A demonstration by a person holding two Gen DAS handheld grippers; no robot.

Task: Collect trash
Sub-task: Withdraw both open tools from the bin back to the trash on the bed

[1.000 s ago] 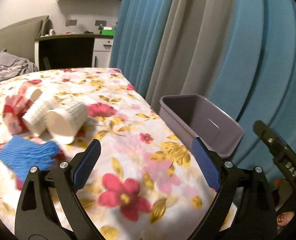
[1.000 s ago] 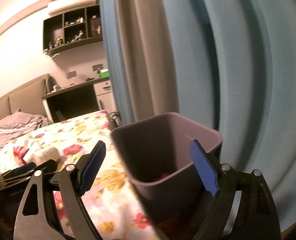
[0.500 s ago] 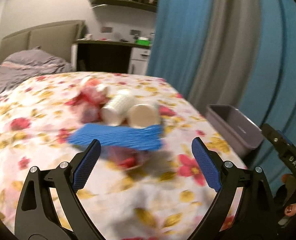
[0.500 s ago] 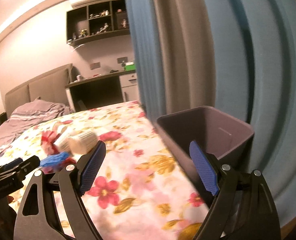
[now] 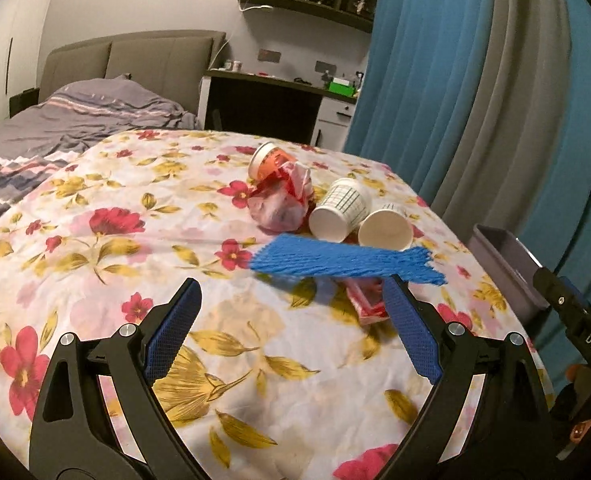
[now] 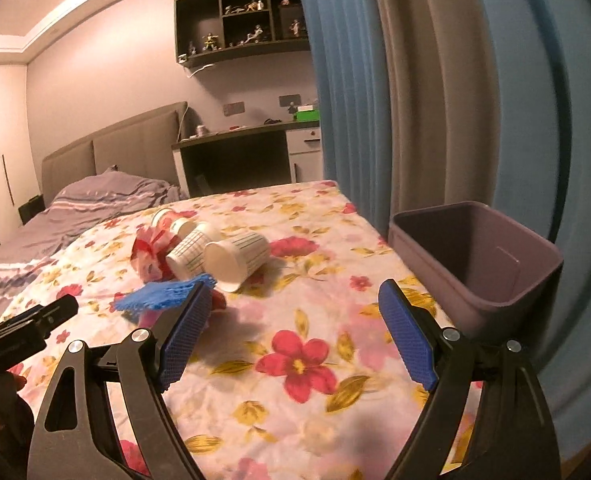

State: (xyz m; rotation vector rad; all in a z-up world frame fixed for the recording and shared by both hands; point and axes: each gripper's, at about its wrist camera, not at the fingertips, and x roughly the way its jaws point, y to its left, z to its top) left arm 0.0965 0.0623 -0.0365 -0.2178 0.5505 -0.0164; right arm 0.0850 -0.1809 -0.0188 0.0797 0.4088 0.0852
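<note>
Trash lies in a heap on the flowered bedspread (image 5: 107, 248): two white paper cups (image 5: 341, 212) on their sides, an orange cup (image 5: 269, 158), a crumpled red-and-white wrapper (image 5: 283, 200), a blue foam net (image 5: 343, 260) and a small red packet (image 5: 365, 300) under it. My left gripper (image 5: 291, 328) is open just short of the net, nothing between its pads. My right gripper (image 6: 291, 328) is open over the bedspread, empty, with the cups (image 6: 231, 254) ahead to the left. The purple bin (image 6: 479, 264) stands by the bed's right edge.
Blue and grey curtains (image 6: 435, 100) hang close behind the bin. A grey striped duvet (image 5: 55, 128) covers the bed's far left. A dark desk (image 5: 267, 104) and headboard stand at the back. The left gripper's tip (image 6: 35, 320) shows at the right wrist view's left edge.
Both views have swung left, away from the bin and toward the trash heap. The heap now lies straight ahead of the left gripper. Both grippers have stayed open.
</note>
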